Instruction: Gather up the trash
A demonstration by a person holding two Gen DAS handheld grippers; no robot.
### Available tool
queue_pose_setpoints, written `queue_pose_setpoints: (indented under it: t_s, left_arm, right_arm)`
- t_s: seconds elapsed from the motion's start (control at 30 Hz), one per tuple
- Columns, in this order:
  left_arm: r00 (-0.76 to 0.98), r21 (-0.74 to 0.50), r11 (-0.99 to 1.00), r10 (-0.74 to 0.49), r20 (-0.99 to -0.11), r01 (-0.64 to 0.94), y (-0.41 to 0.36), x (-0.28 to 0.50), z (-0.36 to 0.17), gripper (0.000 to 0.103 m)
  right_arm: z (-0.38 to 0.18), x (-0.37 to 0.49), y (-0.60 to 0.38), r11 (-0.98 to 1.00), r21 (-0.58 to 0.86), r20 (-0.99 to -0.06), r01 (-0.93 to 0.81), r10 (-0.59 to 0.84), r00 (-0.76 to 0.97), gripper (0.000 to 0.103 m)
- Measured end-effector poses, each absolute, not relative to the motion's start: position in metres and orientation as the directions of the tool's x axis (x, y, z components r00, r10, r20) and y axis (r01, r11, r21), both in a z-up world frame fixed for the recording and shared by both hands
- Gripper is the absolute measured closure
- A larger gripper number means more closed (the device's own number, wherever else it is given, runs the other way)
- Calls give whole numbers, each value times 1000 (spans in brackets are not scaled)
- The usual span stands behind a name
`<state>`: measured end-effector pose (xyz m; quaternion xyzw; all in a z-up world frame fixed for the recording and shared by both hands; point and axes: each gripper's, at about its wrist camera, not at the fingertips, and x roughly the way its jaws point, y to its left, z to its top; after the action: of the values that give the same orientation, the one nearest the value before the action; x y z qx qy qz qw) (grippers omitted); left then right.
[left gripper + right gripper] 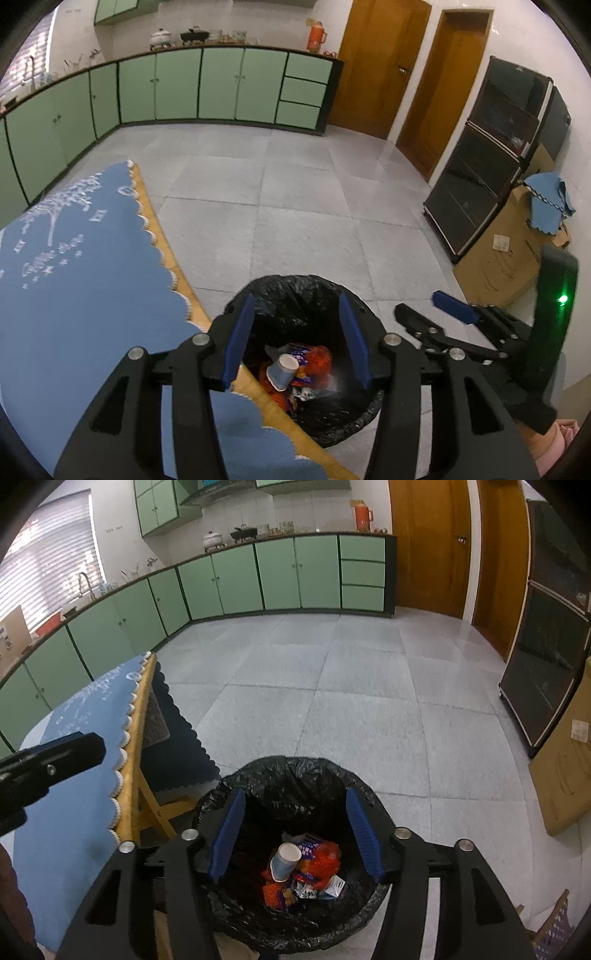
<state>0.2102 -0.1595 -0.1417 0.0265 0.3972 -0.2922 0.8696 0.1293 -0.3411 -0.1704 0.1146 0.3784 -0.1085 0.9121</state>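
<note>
A bin with a black liner (pixel 295 291) stands on the floor beside the table; it also shows in the right wrist view (pixel 295 771). Inside lie a blue paper cup (pixel 282 371), orange wrappers (pixel 317 360) and small cartons. The right wrist view shows the same cup (pixel 284 860) and wrappers (pixel 321 856). My left gripper (pixel 297 341) is open and empty above the bin's left side. My right gripper (pixel 295 834) is open and empty above the bin. The right gripper (pixel 424 314) also shows at the right of the left wrist view.
A table with a blue scalloped cloth (pixel 74 258) lies left of the bin, its wooden edge (pixel 162 236) close to the rim. Green cabinets (pixel 221 85) line the far wall. A dark glass cabinet (pixel 487 155) and cardboard boxes (pixel 506 251) stand at the right.
</note>
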Motion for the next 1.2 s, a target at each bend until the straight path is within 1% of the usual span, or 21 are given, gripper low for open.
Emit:
queue_pose_setpoints:
  t_s: [0.03, 0.07, 0.2, 0.27, 0.33, 0.37, 0.57, 0.63, 0.8, 1.2]
  left_arm:
    - [526, -181, 833, -482, -701, 522, -155, 207, -138, 51]
    - [541, -175, 839, -476, -693, 515, -150, 204, -134, 48]
    - [592, -154, 863, -450, -668, 481, -132, 189, -116, 40]
    - [628, -143, 878, -431, -648, 456, -119, 177, -105, 32]
    - [653, -131, 890, -413, -635, 436, -109, 169, -97, 28]
    - [668, -126, 897, -404, -626, 424, -102, 162, -91, 25]
    - [723, -108, 920, -364, -587, 375, -73, 130, -64, 15]
    - [736, -106, 928, -349, -581, 357, -68, 122, -58, 13]
    - [762, -81, 945, -305, -571, 318, -52, 95, -44, 13]
    - [801, -57, 958, -268, -535, 283, -34, 48, -22, 13]
  right_arm:
    - [-164, 126, -339, 951, 126, -705, 282, -114, 700, 38]
    - [-158, 124, -338, 952, 125, -698, 280, -117, 707, 36]
    - [-131, 110, -327, 957, 120, -662, 263, -121, 740, 24]
    - [-116, 100, -320, 962, 113, -642, 247, -119, 758, 19]
    - [-99, 89, -311, 967, 107, -619, 233, -118, 776, 9]
    - [-94, 85, -309, 968, 109, -612, 227, -115, 782, 6]
    - [-62, 59, -289, 975, 134, -577, 175, -67, 814, 6]
    - [-53, 50, -282, 978, 135, -565, 161, -58, 823, 6]
    - [-36, 30, -267, 980, 147, -542, 134, -34, 840, 6]
    - [-19, -5, -247, 987, 129, -523, 98, -17, 852, 6]
